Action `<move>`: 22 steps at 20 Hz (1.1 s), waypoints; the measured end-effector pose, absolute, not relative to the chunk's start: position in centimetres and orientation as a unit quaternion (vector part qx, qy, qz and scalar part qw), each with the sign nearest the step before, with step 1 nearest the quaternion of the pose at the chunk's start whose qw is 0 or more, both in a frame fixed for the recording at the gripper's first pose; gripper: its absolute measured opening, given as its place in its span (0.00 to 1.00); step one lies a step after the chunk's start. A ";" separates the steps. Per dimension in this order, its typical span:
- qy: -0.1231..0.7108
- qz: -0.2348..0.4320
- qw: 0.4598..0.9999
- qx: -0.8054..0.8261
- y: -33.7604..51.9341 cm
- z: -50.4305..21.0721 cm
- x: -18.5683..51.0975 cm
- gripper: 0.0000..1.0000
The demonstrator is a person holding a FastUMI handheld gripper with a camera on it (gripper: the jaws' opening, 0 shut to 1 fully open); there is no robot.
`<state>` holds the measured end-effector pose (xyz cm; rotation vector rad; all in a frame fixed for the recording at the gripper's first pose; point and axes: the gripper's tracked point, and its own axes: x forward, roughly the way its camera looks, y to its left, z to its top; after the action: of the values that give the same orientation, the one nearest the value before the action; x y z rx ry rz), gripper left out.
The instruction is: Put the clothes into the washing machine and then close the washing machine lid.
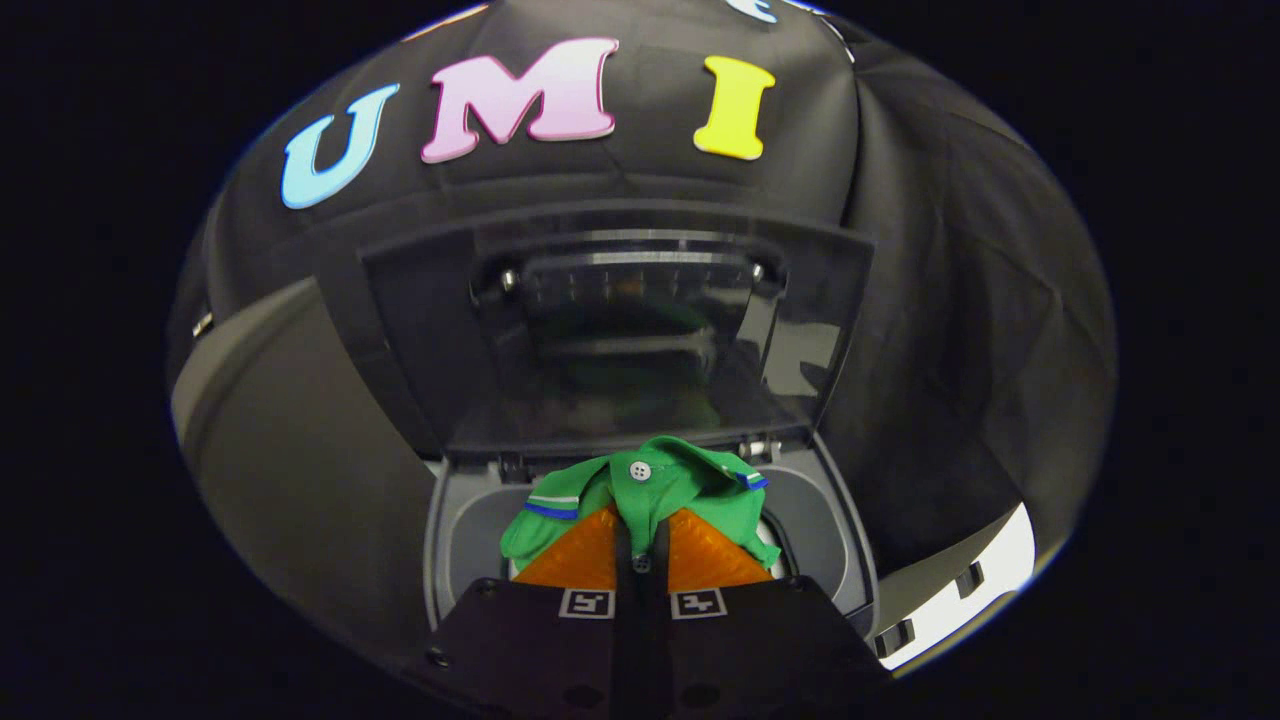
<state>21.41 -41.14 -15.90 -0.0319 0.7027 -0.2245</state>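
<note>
Gripper view, lower centre: the orange-fingered gripper (641,545) is clenched on a green garment (655,490) with one white button, held over the washing machine (460,530) opening. Behind, its dark lid (620,330) stands raised. No readable writing.

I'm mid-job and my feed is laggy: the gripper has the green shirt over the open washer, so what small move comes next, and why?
Probably lower a little, then open the fingers. The gripper is shut on the green buttoned shirt, held over the grey washing machine's round opening, and its dark see-through lid stands raised beyond the fingers. The shirt still bunches above the rim, so releasing lower should drop it inside.
</note>
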 end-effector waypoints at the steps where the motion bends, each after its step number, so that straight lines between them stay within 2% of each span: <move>1: 0.357 -0.109 0.927 -0.019 -41.3 -17.6 21.6 0.06; 10: 0.443 -0.106 0.890 -0.011 -41.8 -27.3 22.0 0.06; 19: 0.491 -0.098 0.865 -0.022 -42.6 -31.7 21.2 0.06; 21: 0.493 -0.103 0.863 -0.028 -42.9 -31.9 21.0 0.10; 22: 0.498 -0.113 0.859 -0.040 -43.6 -32.1 20.7 0.32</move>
<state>20.73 -43.63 -32.13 -0.0838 1.0462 -0.2371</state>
